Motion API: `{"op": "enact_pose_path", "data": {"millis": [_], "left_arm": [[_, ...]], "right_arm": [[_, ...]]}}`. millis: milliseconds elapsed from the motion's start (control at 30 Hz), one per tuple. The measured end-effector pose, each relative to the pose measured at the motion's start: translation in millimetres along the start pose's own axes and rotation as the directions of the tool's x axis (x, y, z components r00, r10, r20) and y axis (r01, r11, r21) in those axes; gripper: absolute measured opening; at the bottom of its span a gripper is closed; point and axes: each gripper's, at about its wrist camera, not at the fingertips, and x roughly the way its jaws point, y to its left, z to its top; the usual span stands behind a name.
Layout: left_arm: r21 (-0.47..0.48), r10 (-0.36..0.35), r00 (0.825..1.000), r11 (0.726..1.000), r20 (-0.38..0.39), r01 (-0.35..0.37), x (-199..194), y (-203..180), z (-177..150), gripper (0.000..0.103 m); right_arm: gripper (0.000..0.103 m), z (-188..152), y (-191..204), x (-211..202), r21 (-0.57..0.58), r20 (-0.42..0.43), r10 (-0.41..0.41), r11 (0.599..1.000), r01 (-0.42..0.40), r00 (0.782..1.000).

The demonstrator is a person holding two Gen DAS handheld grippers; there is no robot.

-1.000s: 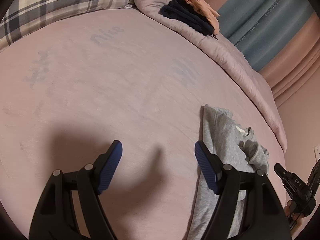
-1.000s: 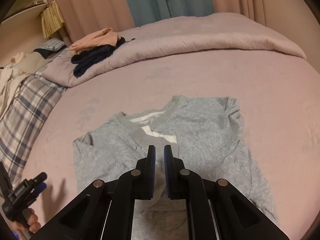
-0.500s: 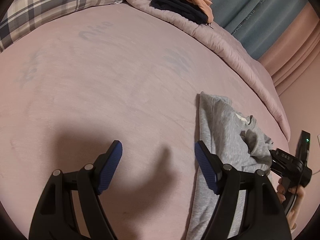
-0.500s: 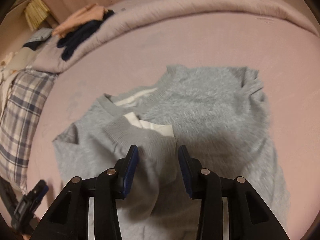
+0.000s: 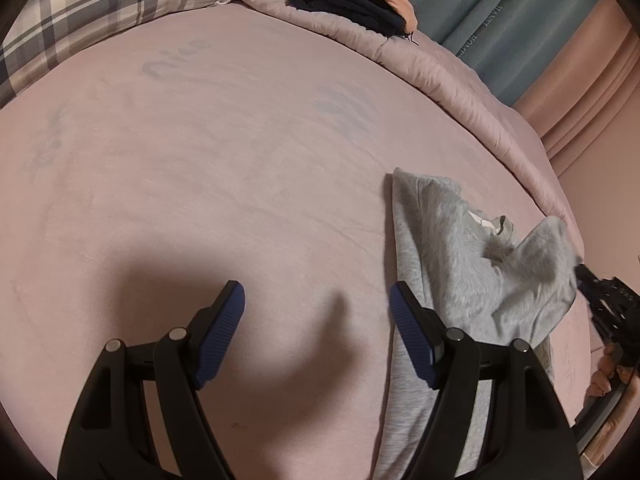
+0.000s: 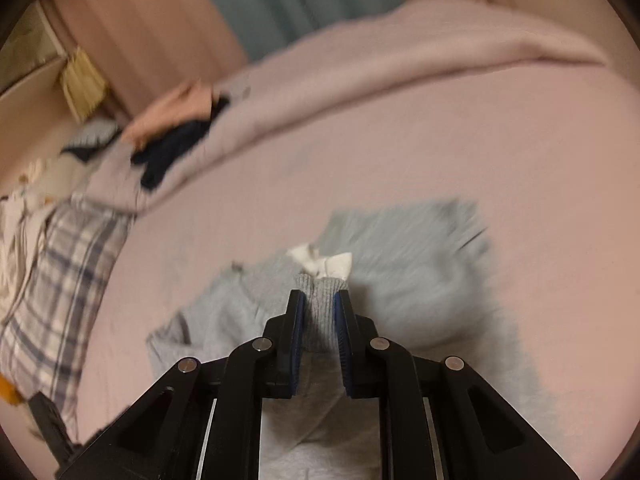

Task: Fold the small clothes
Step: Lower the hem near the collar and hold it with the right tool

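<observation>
A small grey sweatshirt (image 6: pixel 404 236) lies spread on the pink bed sheet (image 5: pixel 200 160). In the right wrist view my right gripper (image 6: pixel 320 296) is closing, and its blue pads press on the sweatshirt's ribbed cuff (image 6: pixel 320 282), which sticks up between them. In the left wrist view the same sweatshirt (image 5: pixel 448 248) has one sleeve lifted toward the right gripper (image 5: pixel 596 292) at the frame's right edge. My left gripper (image 5: pixel 316 292) stands open over bare sheet just left of the sweatshirt's edge, with nothing between its fingers.
A plaid pillow (image 5: pixel 100 8) lies at the far left. A rolled pink duvet (image 5: pixel 460 92) runs along the bed's far side, with dark and peach clothes (image 5: pixel 348 0) piled on it. Curtains (image 5: pixel 520 32) hang behind. A person's hand (image 5: pixel 608 364) holds the right gripper.
The right gripper opened around the sleeve, then closed on its cuff and raised it. In the left wrist view the sleeve now stands up off the sweatshirt. The left gripper stayed open.
</observation>
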Motion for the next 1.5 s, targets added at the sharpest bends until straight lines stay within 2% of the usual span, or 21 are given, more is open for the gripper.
{"op": "enact_pose_path", "data": {"millis": [100,200,300,433,533,667,700,733,767,833,1000,1033,1100,1133,1167,1267,1367,1400,1467,1500], "left_arm": [[0.019,0.003,1.0,1.0,-0.005,-0.003,2,-5,-2,0.074],[0.037,0.003,1.0,0.999,-0.013,-0.003,6,-11,-4,0.074],[0.05,-0.012,1.0,0.999,-0.024,0.013,9,-17,-4,0.074],[0.054,-0.041,0.998,0.998,-0.039,0.043,13,-23,-1,0.074],[0.069,-0.057,0.997,0.996,-0.049,0.061,17,-32,7,0.074],[0.115,-0.111,0.992,0.986,-0.056,0.117,28,-56,24,0.071],[0.131,-0.111,0.992,0.984,-0.062,0.119,33,-60,27,0.07],[0.147,-0.101,0.992,0.983,-0.073,0.111,39,-64,30,0.067],[0.167,-0.081,0.993,0.982,-0.082,0.093,46,-68,33,0.065],[0.181,-0.066,0.995,0.98,-0.078,0.079,58,-70,38,0.063],[0.096,-0.149,0.983,0.983,-0.107,0.16,78,-61,41,0.061],[0.1,-0.14,0.983,0.983,-0.118,0.152,83,-62,39,0.061],[0.123,-0.109,0.986,0.985,-0.124,0.124,91,-63,34,0.06],[0.141,-0.101,0.99,0.983,-0.101,0.115,90,-66,32,0.06],[0.156,-0.089,0.992,0.982,-0.091,0.102,90,-70,31,0.06],[0.161,-0.083,0.993,0.982,-0.082,0.095,91,-74,30,0.06],[0.136,-0.098,0.992,0.985,-0.083,0.109,91,-70,32,0.06],[0.125,-0.107,0.991,0.985,-0.085,0.117,91,-69,33,0.06],[0.113,-0.128,0.988,0.984,-0.089,0.137,89,-67,35,0.06],[0.108,-0.133,0.987,0.984,-0.091,0.143,88,-66,35,0.06]], "right_arm": [[0.017,-4,-9,-28,0.003,0.099,-0.066,0.998,0.066,0.993],[0.017,-16,-20,-37,0.007,0.121,-0.097,0.995,0.097,0.988],[0.017,-27,-28,-35,0.006,0.113,-0.148,0.989,0.149,0.982],[0.017,-42,-50,-17,0.04,0.03,-0.216,0.976,0.215,0.976],[0.017,-46,-58,-10,0.066,0.001,-0.215,0.974,0.215,0.977],[0.015,-49,-62,-17,0.096,0.006,-0.186,0.978,0.184,0.983],[0.004,-48,-63,-21,0.101,0.023,-0.188,0.977,0.185,0.982],[0.001,-49,-62,-26,0.095,0.039,-0.216,0.973,0.212,0.976],[0.001,-49,-60,-32,0.082,0.071,-0.256,0.965,0.25,0.964],[0.001,-51,-59,-45,0.091,0.133,-0.272,0.961,0.262,0.953],[0.001,-46,-65,-37,0.071,0.047,-0.206,0.977,0.202,0.978],[0.005,-45,-66,-34,0.07,0.038,-0.197,0.979,0.194,0.98],[0.024,-44,-69,-28,0.088,0.016,-0.162,0.983,0.16,0.987],[0.044,-42,-70,-23,0.1,0.003,-0.157,0.983,0.156,0.988],[0.049,-42,-69,-20,0.108,-0.007,-0.154,0.982,0.154,0.988],[0.049,-36,-63,-9,0.066,-0.014,-0.147,0.987,0.148,0.989],[0.048,-30,-59,11,0.045,-0.075,-0.149,0.987,0.153,0.986],[0.044,-30,-58,17,0.04,-0.096,-0.152,0.987,0.156,0.984],[0.026,-29,-54,23,0.007,-0.098,-0.17,0.985,0.172,0.981],[0.022,-30,-52,24,-0.012,-0.086,-0.197,0.98,0.196,0.977]]}}
